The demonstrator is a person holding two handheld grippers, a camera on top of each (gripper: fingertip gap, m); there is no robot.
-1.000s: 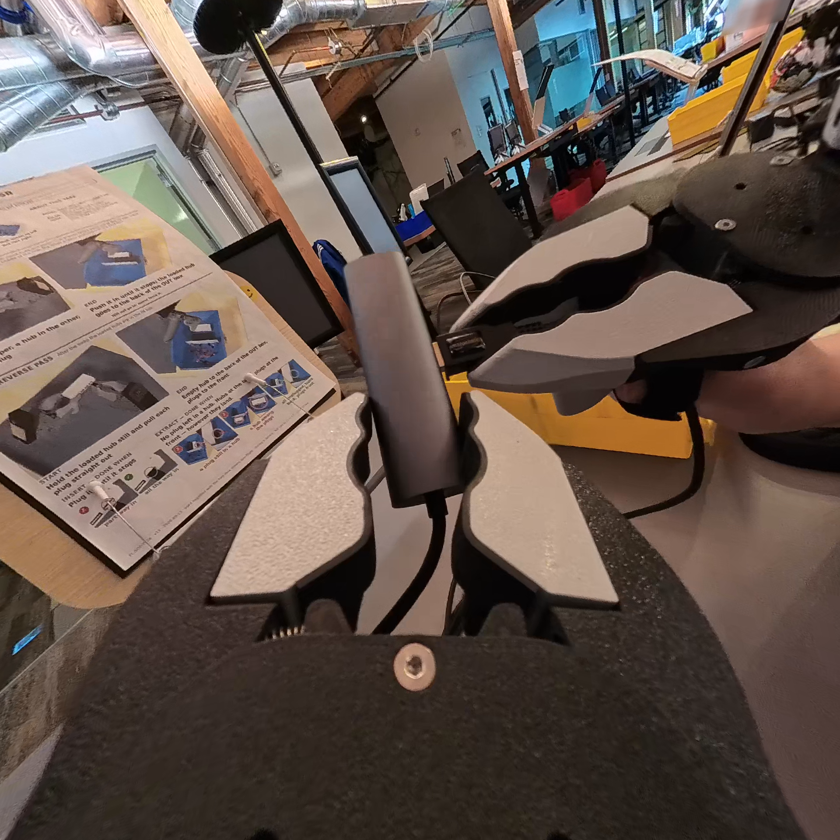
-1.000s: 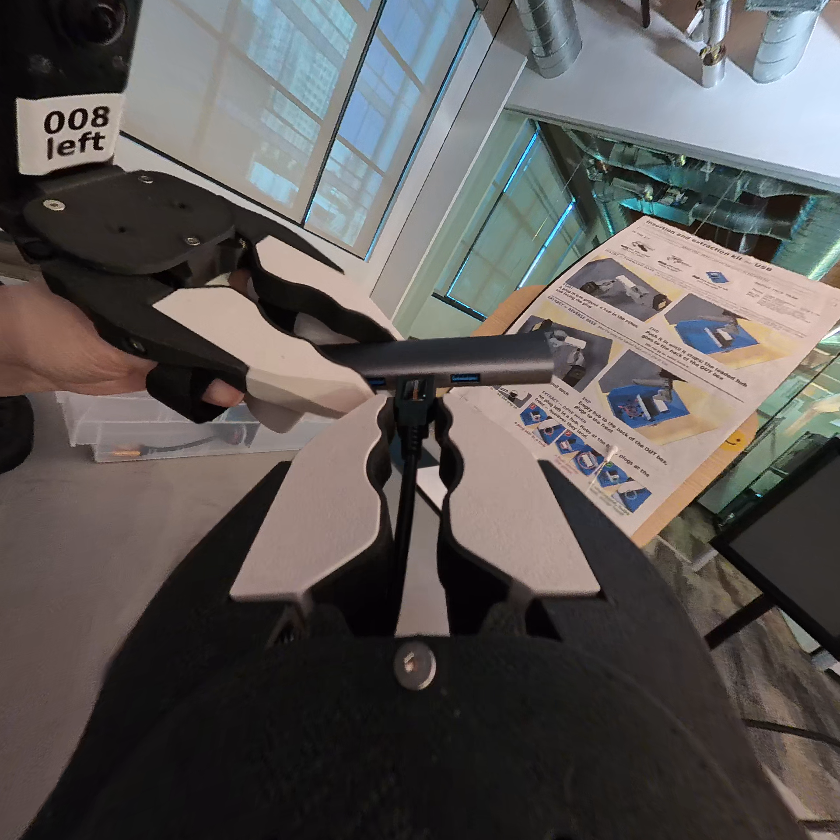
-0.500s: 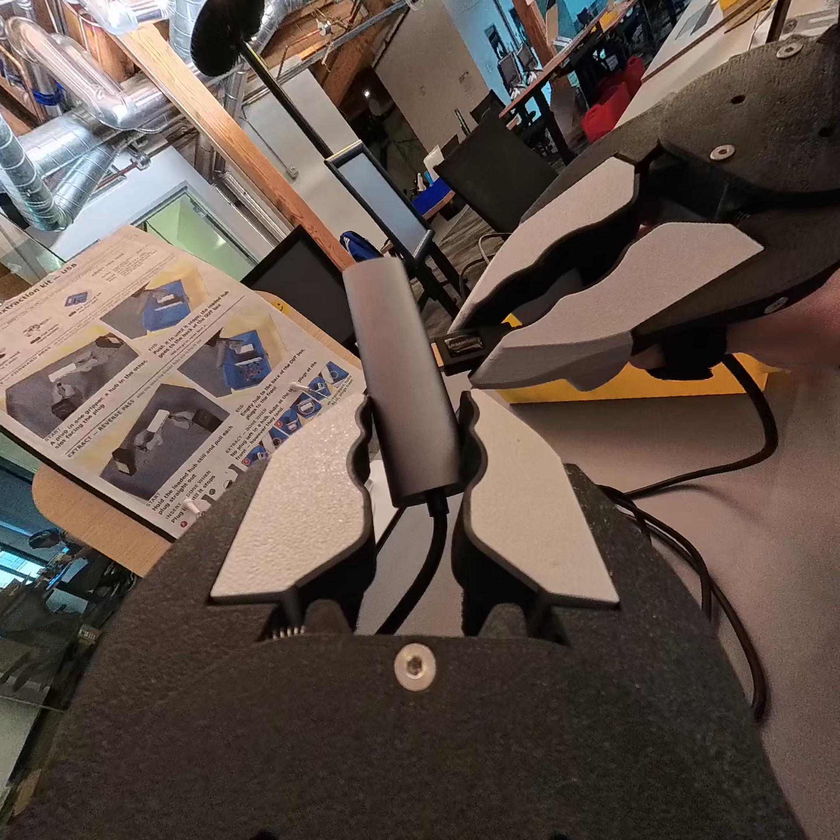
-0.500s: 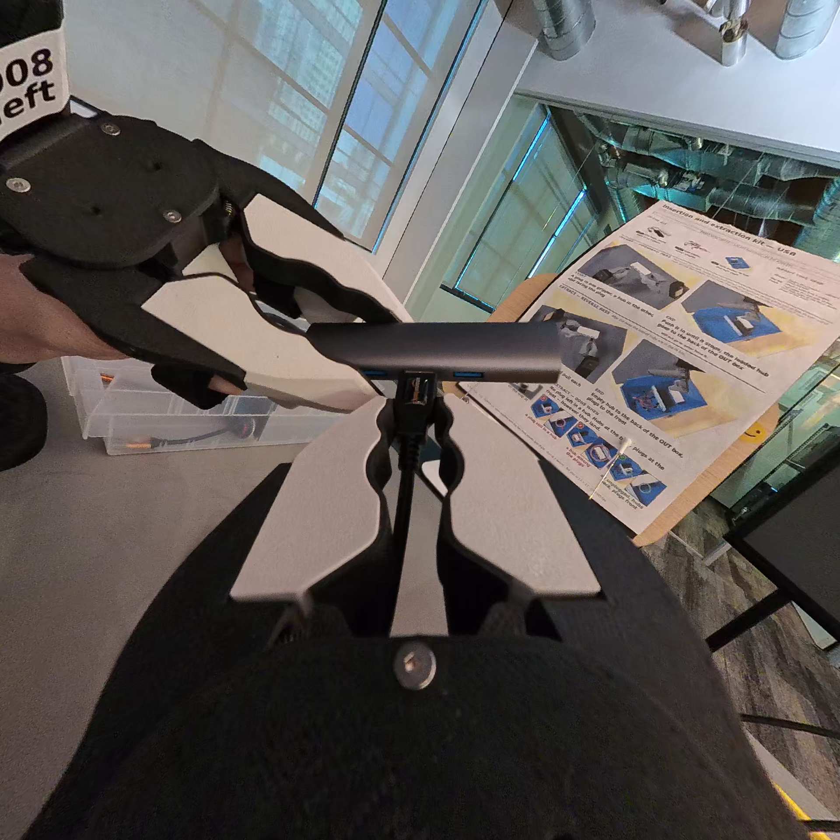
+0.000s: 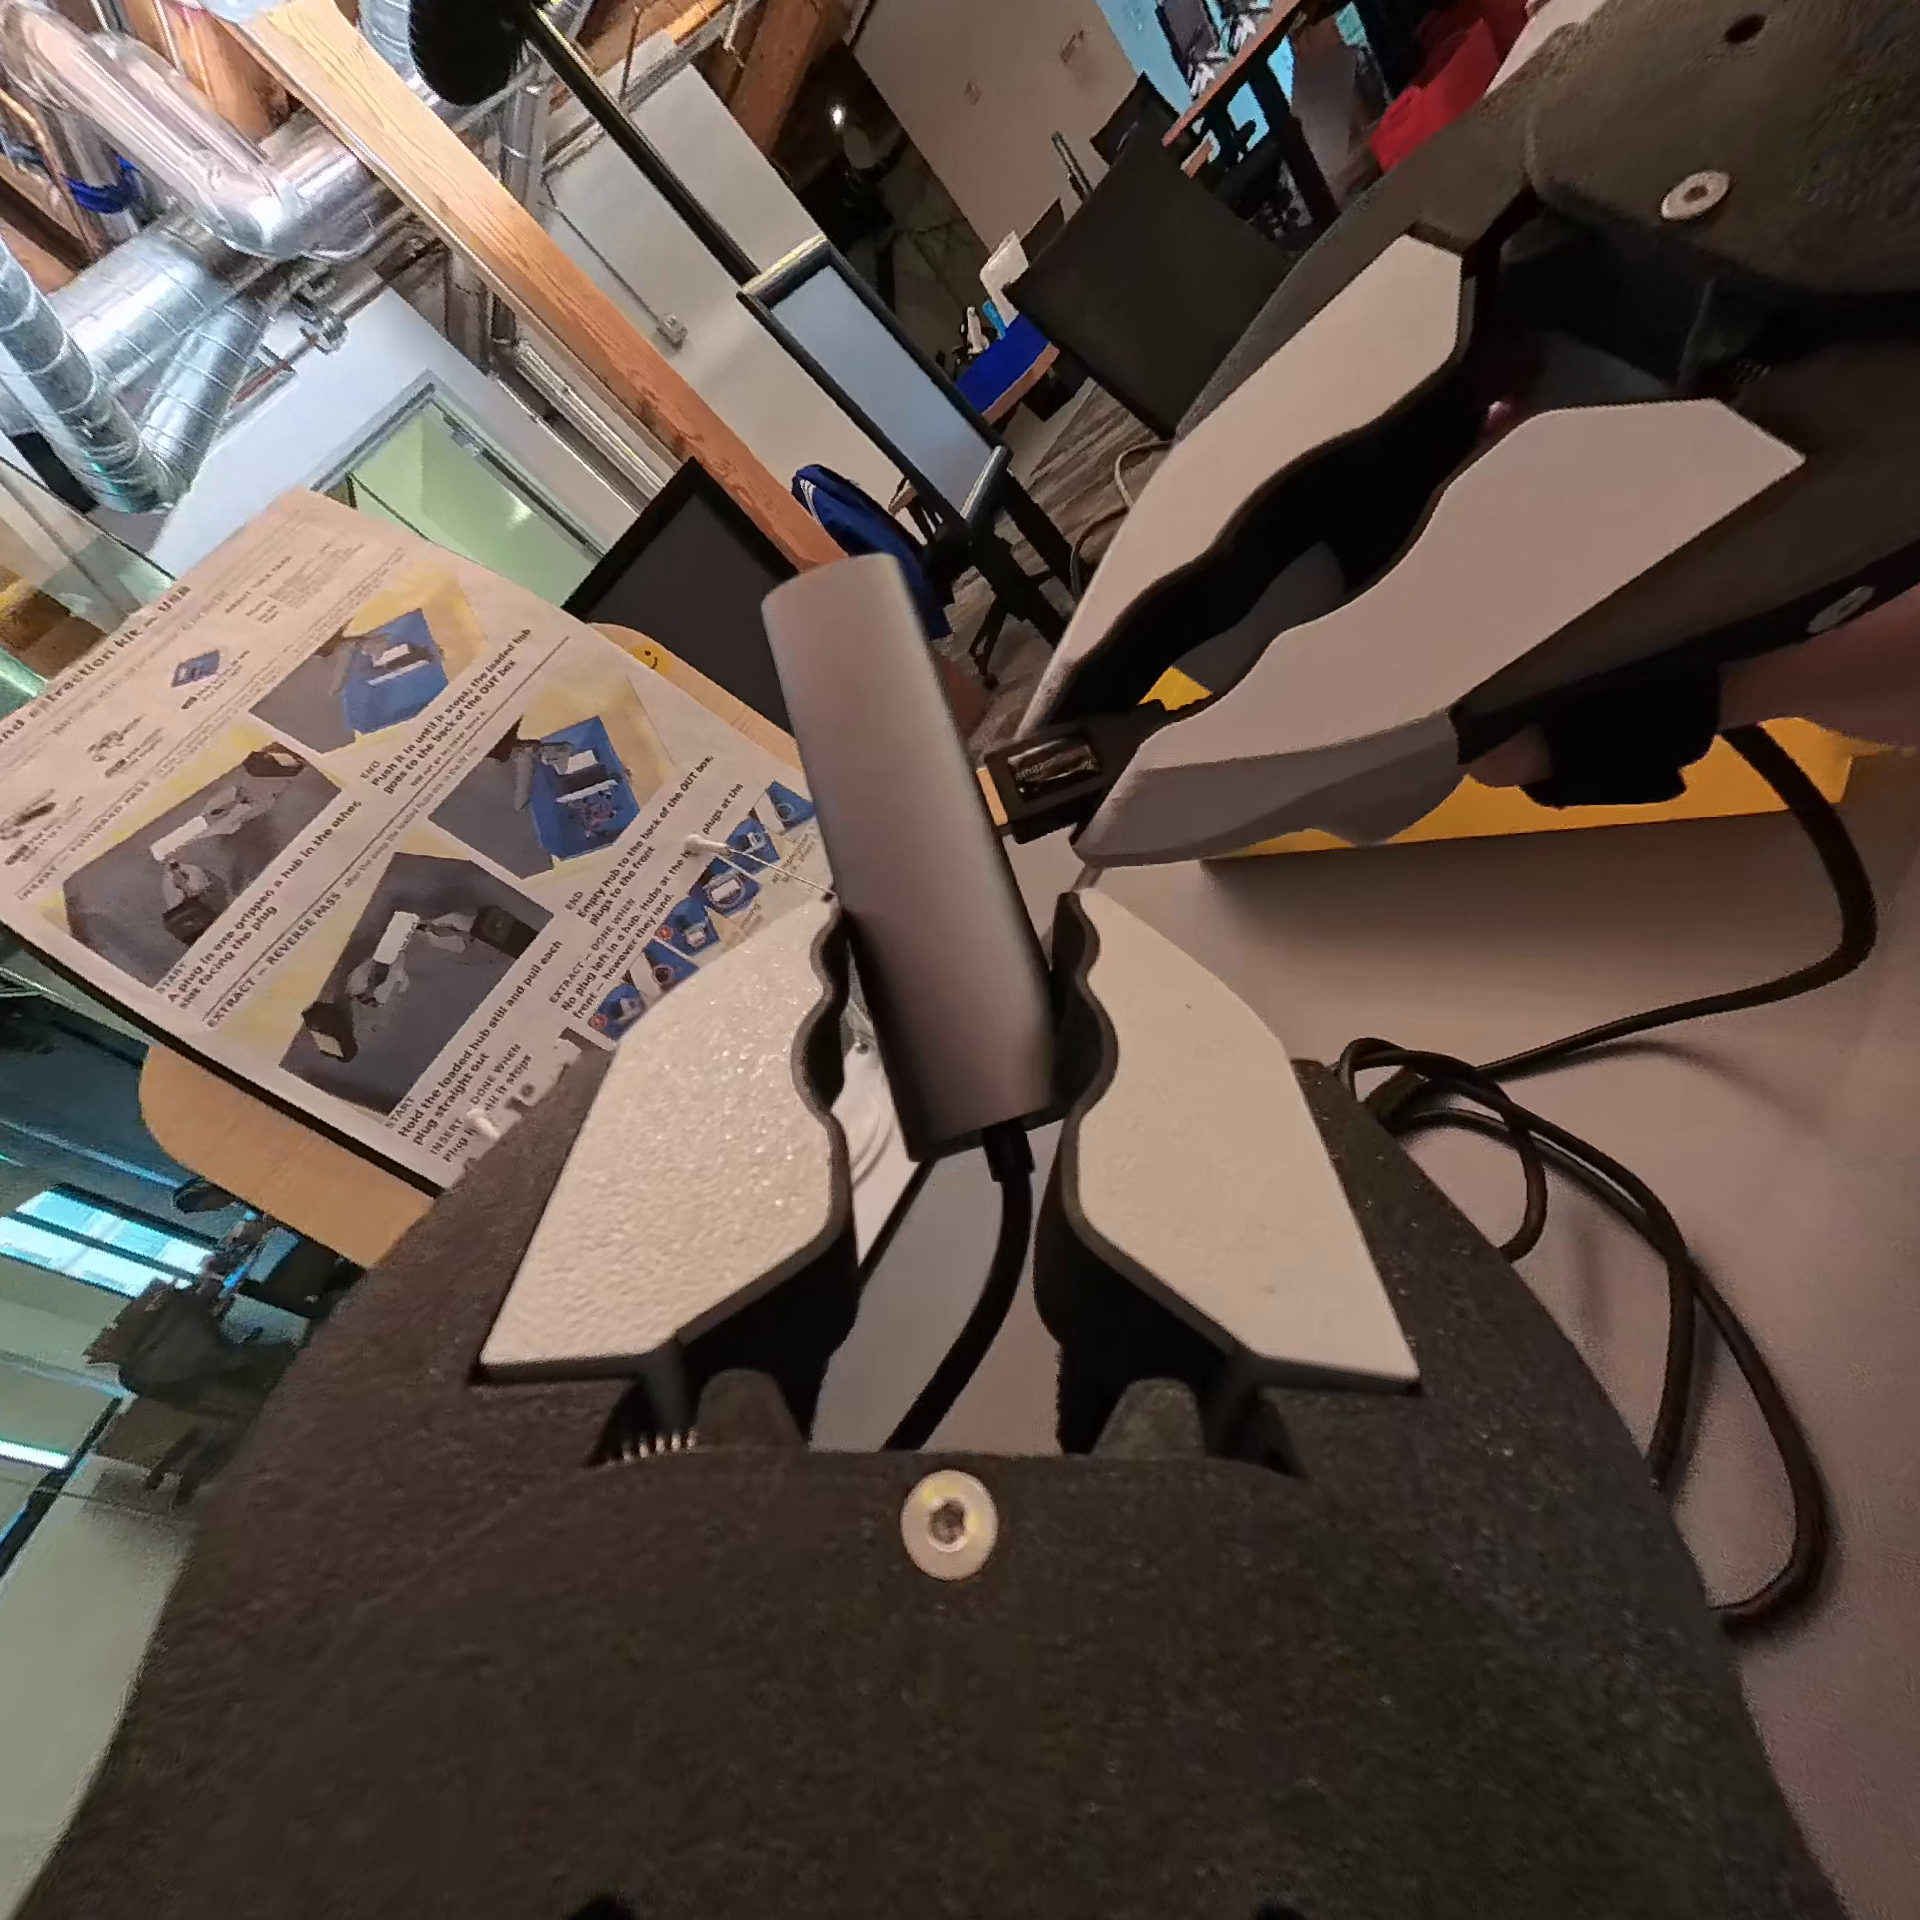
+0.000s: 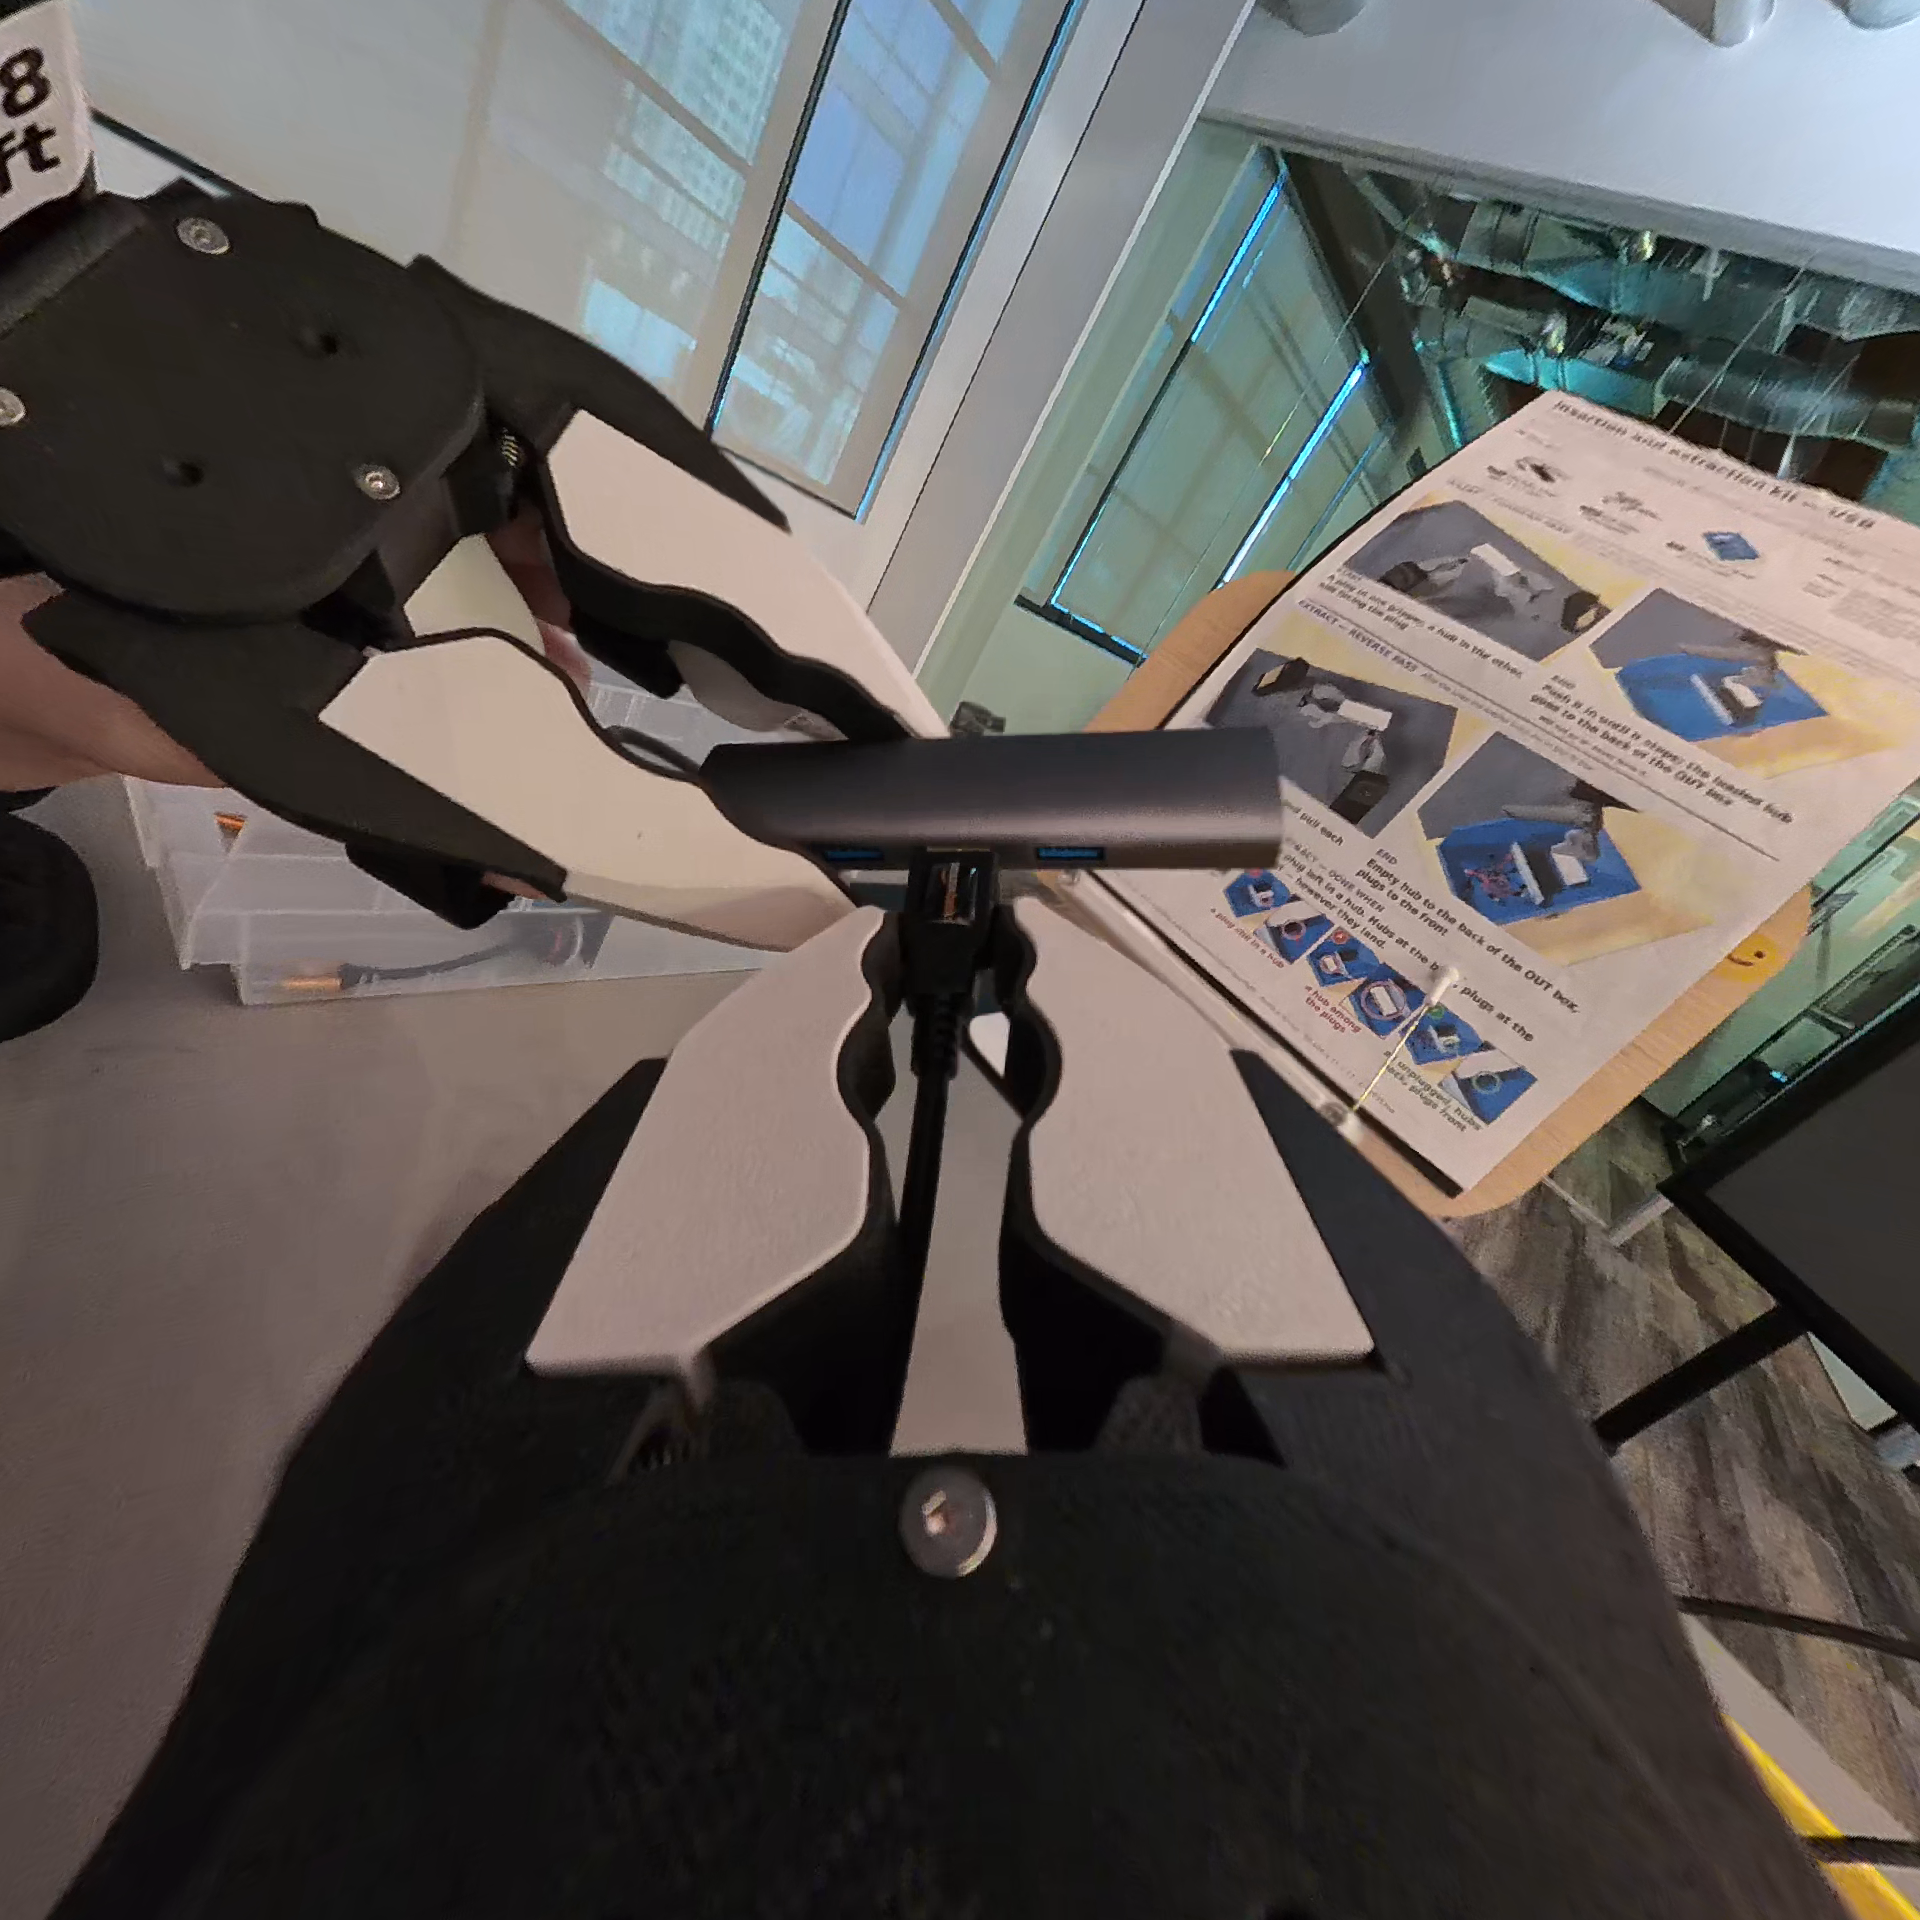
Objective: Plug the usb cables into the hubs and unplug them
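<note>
My left gripper (image 5: 951, 914) is shut on the lower end of a dark grey USB hub (image 5: 894, 790), which stands upright between its fingers above the grey table (image 5: 1403, 956). The hub's own black cable runs back between the fingers. My right gripper (image 6: 943, 920) is shut on a black USB plug (image 6: 948, 883), whose tip meets the middle port on the hub's side (image 6: 997, 800), between two blue ports. Part of the plug's metal shows outside the hub. The plug (image 5: 1047, 774) and right gripper (image 5: 1060, 790) also show in the left wrist view. The left gripper (image 6: 831, 821) shows in the right wrist view.
An instruction poster (image 5: 343, 831) on a wooden board stands behind the hub and also shows in the right wrist view (image 6: 1558, 779). A yellow bin (image 5: 1455, 821) sits behind the right gripper. A clear plastic box (image 6: 312, 935) sits by the left gripper. Black cable loops (image 5: 1662, 1247) lie on the table. My left and right fingertips are right by each other.
Both grippers have swung together with hub and plug, so the background has shifted. In the right wrist view a little more of the plug's metal shows below the hub than before.
</note>
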